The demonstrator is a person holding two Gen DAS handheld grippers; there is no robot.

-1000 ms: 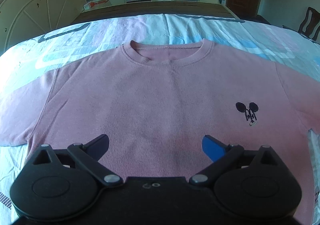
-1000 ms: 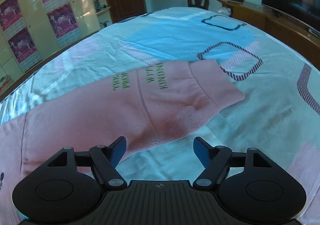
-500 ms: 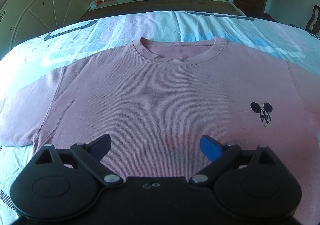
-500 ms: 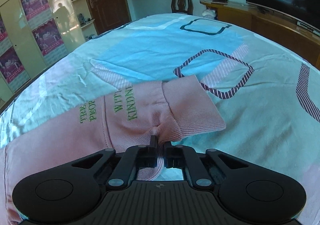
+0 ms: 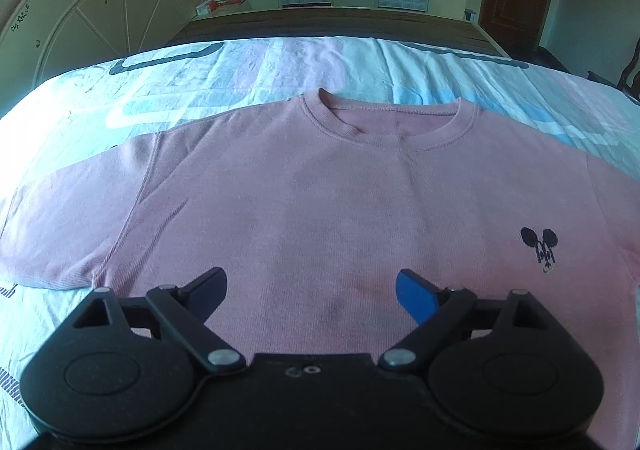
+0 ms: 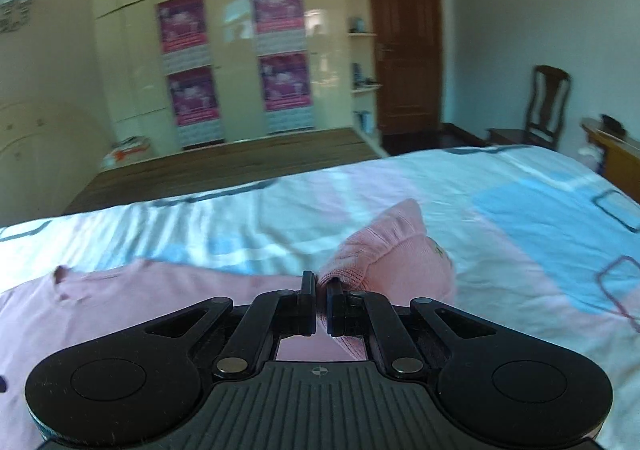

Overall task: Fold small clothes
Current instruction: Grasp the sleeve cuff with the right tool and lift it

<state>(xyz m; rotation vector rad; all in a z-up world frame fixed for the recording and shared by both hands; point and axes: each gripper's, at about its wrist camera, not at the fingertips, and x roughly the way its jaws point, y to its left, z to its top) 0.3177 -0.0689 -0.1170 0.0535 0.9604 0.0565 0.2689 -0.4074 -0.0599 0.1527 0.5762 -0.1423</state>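
Since the earlier frame, the right gripper (image 6: 319, 304) has lifted the sleeve (image 6: 394, 256) off the bed (image 6: 500, 186) and swung it toward the shirt (image 5: 320, 210) body; its view now faces the wardrobe instead of the TV side. The left gripper (image 5: 310, 290) has shifted slightly, the collar (image 5: 390, 122) sitting further right in its view.

Fingers: the right pair is clenched on the sleeve cuff, cloth bunched between and beyond them. The left pair is spread wide, grasping nothing, poised above the shirt's lower front.

Progress: judged early. The shirt lies flat, face up, on the bed; the first sleeve fold is under way but not yet laid down. The other sleeve, the side folds and the final fold across remain.

View differences: the left view shows the whole front, collar, mouse logo (image 5: 540, 248) and the other sleeve lying flat at the left; it does not show the lifted sleeve. The right view alone shows the grasp and the raised cuff, with only a strip of shirt body below.
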